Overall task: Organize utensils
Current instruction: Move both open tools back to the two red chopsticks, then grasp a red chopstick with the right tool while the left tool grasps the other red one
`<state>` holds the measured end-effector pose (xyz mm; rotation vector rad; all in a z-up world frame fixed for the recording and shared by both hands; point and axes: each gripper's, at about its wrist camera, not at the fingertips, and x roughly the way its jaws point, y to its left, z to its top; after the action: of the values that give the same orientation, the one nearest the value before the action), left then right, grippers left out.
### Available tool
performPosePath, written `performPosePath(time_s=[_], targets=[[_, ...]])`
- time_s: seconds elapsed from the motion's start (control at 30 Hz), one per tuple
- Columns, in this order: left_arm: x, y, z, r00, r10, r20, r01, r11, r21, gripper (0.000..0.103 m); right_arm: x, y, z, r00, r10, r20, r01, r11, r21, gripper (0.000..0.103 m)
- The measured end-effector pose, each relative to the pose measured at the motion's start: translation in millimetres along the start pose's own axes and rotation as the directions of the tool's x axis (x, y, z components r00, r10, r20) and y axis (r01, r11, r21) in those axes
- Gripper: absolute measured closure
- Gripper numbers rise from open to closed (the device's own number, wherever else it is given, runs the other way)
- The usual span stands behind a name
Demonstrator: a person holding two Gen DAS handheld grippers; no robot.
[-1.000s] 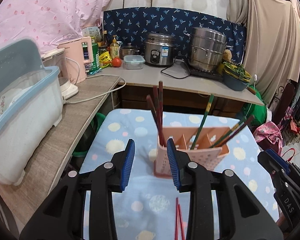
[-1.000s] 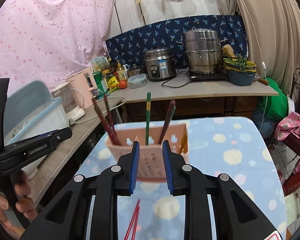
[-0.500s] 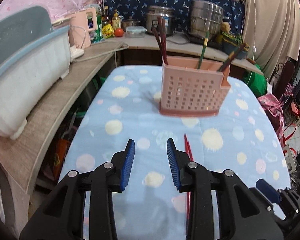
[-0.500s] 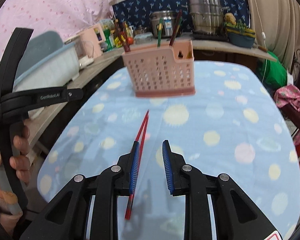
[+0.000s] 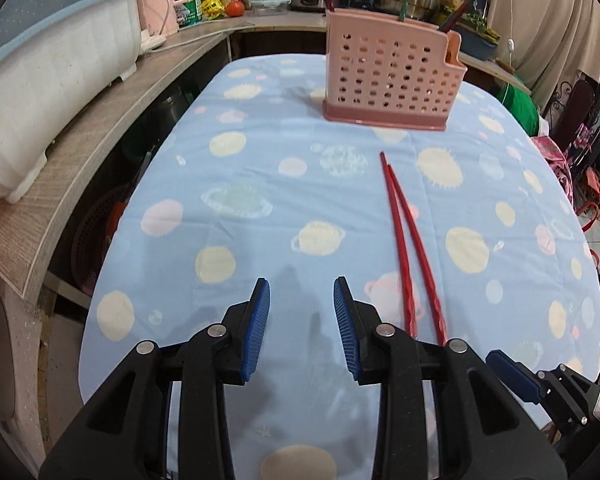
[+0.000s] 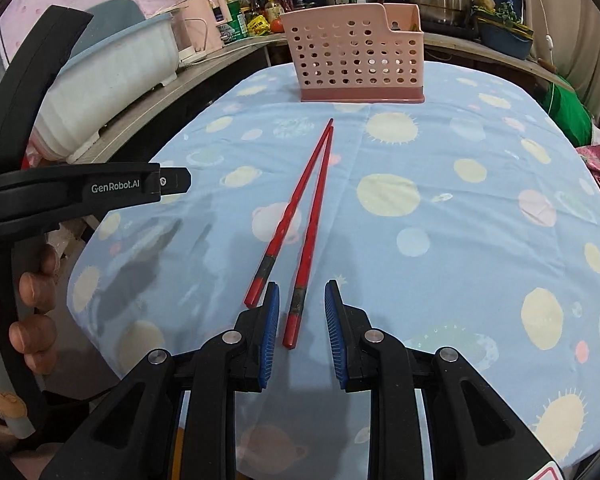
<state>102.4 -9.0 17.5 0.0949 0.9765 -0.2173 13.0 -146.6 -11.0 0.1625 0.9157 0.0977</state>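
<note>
We have the right tongs (image 6: 301, 308) spread open and holding nothing, low over the near ends of the two red chopsticks (image 6: 306, 216), which lie flat on the worktop (image 6: 440, 168) with their far tips together and their near ends splayed. One near end sits between the blue pads (image 6: 270, 320); the other lies just left of the left pad. That is our chief risk: if we close here we would likely catch a single stick, and the outer one could be knocked aside or roll. Both are thin and flat on soft cloth, so the pads may also pinch the fabric or skid off. The left tongs (image 5: 302, 320) are likewise open and empty, hovering to the left of the sticks.

The pink perforated holder (image 6: 358, 60) stands upright at the far end, already carrying several utensils; how much free room its compartments have we cannot quite tell from here.

The cloth is pale blue with planets and suns. A grey wooden counter (image 5: 100, 128) runs along the left with a white-and-blue dish bin (image 5: 48, 80), and pots and a rice cooker sit far behind.
</note>
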Motion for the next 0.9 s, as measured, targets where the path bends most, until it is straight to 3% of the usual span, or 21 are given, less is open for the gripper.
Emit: performPosePath(time_s=[0.23, 0.4, 0.63, 0.9], targets=[[10, 2, -13, 0.999, 0.001, -0.041, -0.001, 1.0, 0.003, 0.071, 12, 2, -4, 0.999, 0.006, -0.032, -0.006, 1.0, 0.003, 0.08], [13, -1, -17, 0.999, 0.0, -0.052, 0.001, 1.0, 0.01, 0.065, 18, 4, -7, 0.999, -0.004, -0.044, 0.004, 1.0, -0.003, 0.08], [15, -4, -17, 0.998, -0.003, -0.056, 0.004, 1.0, 0.017, 0.058, 22, 0, -8, 0.999, -0.034, -0.035, 0.034, 0.999, -0.012, 0.094], [15, -11, -21, 0.998, -0.01, -0.059, 0.012, 0.999, 0.036, 0.047, 17, -13, -7, 0.999, -0.042, -0.02, 0.043, 0.998, 0.035, 0.096]])
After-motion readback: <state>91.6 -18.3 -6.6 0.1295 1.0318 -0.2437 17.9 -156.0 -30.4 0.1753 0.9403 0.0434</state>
